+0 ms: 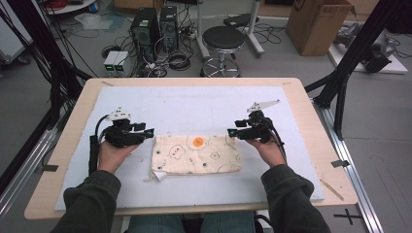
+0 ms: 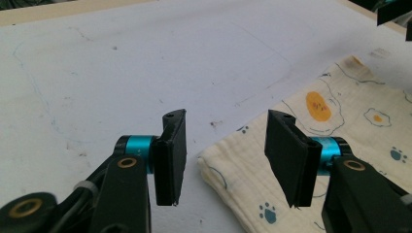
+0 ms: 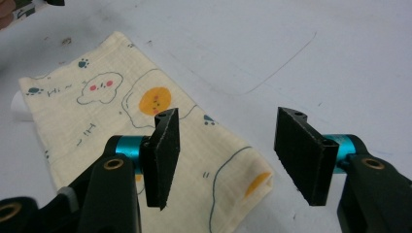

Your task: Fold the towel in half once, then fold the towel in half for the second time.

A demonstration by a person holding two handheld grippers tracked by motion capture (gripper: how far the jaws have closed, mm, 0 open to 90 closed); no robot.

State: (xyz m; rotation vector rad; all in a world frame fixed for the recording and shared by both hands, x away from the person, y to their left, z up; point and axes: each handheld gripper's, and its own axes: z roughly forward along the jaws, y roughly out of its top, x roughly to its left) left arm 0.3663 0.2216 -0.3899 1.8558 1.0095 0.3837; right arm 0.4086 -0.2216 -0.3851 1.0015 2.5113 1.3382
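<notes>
Holding both tongs spread and empty, you keep the left tongs (image 1: 149,131) and right tongs (image 1: 232,131) just off opposite ends of the folded patterned cloth (image 1: 197,154), lying flat on the white-covered table (image 1: 194,102).

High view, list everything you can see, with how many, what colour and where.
Folded cream muslin cloth printed with fried eggs and paw prints: one, cream, flat on the mat between the grippers.
White foam mat: one, white, covering most of the table.
Light wooden table: one, pale wood, under the mat.
Black round stool: one, black, on the floor beyond the table.
Black computer towers: two, black, floor at the back left.
Brown cardboard box: one, brown, floor at the back right.
Left gripper: one, black, open, off the cloth's left edge.
Right gripper: one, black, open, off the cloth's right edge.
</notes>
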